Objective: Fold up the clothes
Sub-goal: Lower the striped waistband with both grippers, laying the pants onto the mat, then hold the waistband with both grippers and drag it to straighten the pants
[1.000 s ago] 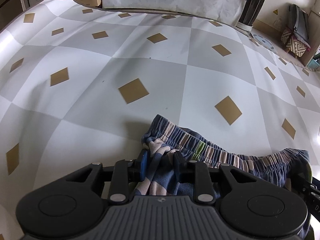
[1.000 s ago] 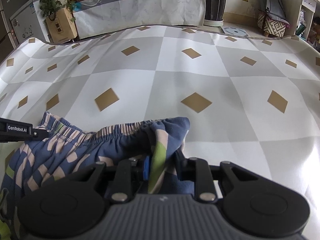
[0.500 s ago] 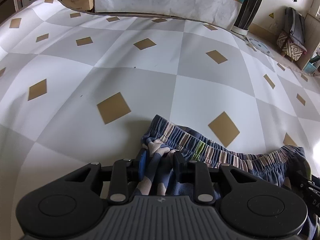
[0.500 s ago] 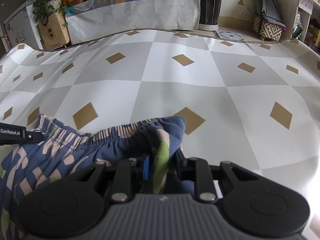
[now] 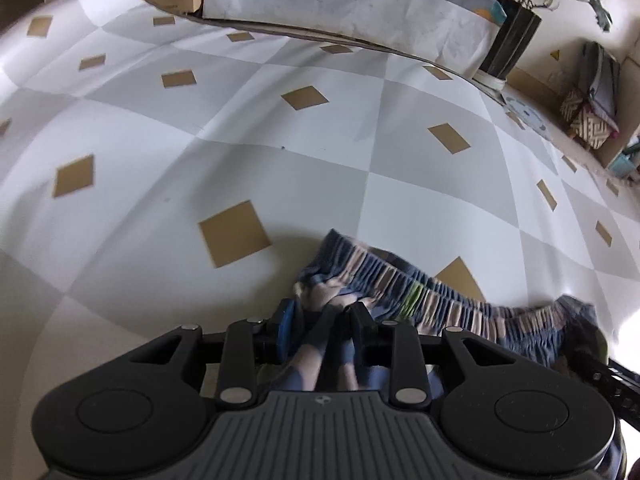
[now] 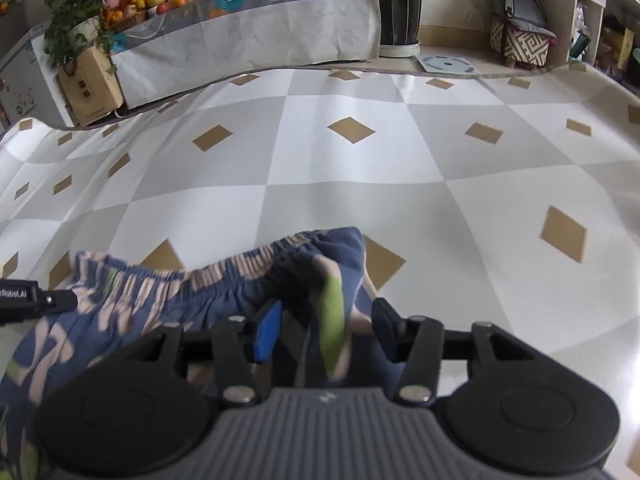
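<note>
Left tool [image 5: 322, 314]: jaws narrow, pinched on the left end of the waistband; cloth bunched between the pads.
Right tool [image 6: 326, 314]: jaws have just been opening and now stand clearly apart; the right end of the waistband hangs loosely between them, with a gap beside the right pad.
Shorts [image 6: 224, 280]: navy cloth with pale pink and green pattern, gathered elastic waistband; stretched between the two tools, far edge lying on the mat. In the left wrist view the waistband [image 5: 404, 284] runs rightward from the left tool to the other tool's black finger at the frame edge.
Mat [image 6: 360, 168]: white and grey checks with tan diamonds, spread flat under the shorts, far edge rippled.
Cardboard box [image 6: 90, 84]: just past the mat's far left edge, beside a leafy plant.
Covered worktop [image 6: 248, 36]: draped in white and grey cloth, carrying fruit and jars; beyond the mat.
Black planter [image 6: 400, 4]: tall, right of the draped worktop.
Patterned stool [image 6: 520, 46]: far right, grey backpack on top.
</note>
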The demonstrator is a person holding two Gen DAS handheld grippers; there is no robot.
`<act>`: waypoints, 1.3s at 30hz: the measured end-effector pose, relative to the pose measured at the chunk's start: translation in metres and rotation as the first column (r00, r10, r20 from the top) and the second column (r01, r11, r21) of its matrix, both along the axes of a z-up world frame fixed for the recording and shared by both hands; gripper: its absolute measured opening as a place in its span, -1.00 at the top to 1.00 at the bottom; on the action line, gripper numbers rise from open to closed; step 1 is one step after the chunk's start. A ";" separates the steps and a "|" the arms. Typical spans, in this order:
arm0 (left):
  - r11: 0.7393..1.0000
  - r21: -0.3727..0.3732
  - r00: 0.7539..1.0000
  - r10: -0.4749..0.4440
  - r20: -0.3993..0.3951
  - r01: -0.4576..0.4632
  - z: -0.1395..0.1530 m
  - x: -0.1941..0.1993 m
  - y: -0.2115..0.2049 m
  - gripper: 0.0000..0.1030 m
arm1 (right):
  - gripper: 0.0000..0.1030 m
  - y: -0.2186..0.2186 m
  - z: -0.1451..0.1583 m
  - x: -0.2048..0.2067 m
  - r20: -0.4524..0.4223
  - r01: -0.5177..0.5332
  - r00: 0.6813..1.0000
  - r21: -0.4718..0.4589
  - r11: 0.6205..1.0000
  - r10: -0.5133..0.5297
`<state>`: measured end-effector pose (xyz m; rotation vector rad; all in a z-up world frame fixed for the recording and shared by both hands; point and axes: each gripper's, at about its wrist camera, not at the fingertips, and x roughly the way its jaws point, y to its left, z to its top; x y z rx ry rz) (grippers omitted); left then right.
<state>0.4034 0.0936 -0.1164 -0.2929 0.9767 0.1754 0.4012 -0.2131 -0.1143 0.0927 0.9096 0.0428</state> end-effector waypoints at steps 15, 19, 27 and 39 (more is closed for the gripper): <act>0.999 -0.010 0.998 -0.033 -0.046 0.032 0.060 -0.079 0.010 0.42 | -0.10 -0.040 0.056 -0.092 -0.068 0.057 0.996 0.111 0.992 -0.050; 0.999 -0.028 0.995 -0.021 -0.094 0.019 0.058 -0.112 0.015 0.42 | -0.13 -0.052 0.061 -0.120 -0.109 0.115 0.989 0.142 0.983 -0.100; 0.999 -0.040 0.990 -0.034 -0.135 0.028 0.058 -0.164 0.023 0.34 | -0.15 -0.049 0.072 -0.152 -0.133 0.060 0.990 0.142 0.988 -0.041; 0.992 -0.130 0.990 -0.025 -0.138 0.007 0.055 -0.151 0.039 0.29 | -0.11 -0.016 0.070 -0.159 -0.154 -0.181 0.970 0.048 0.982 0.186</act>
